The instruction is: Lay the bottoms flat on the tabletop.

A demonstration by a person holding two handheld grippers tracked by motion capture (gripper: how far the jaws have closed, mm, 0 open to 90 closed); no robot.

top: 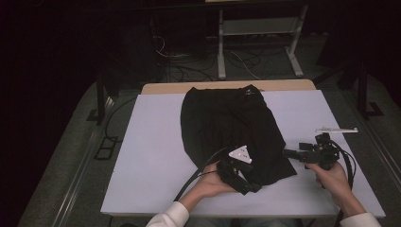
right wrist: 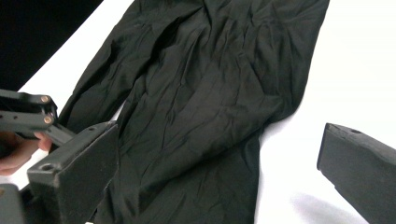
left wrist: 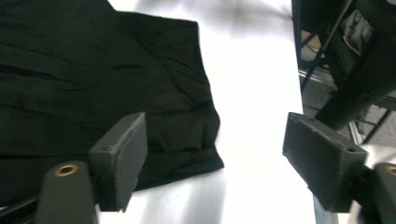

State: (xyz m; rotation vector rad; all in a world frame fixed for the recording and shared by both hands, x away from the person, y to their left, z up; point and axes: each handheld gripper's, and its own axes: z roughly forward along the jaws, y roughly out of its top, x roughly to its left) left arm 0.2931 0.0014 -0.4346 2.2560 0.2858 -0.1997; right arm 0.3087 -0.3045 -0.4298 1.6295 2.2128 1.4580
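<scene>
A black garment (top: 227, 127) lies mid-bench (top: 151, 142). Left tongs (top: 243, 182) gape over its near corner, gripping nothing; right tongs (top: 289, 153) hover open just beside its right edge.

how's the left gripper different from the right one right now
The left gripper hangs over the near hem of the black garment; the right gripper is over bare white table beside it. The left carries a grey three-cornered plate; the right shows none. Both have open jaws, nothing between them.
</scene>
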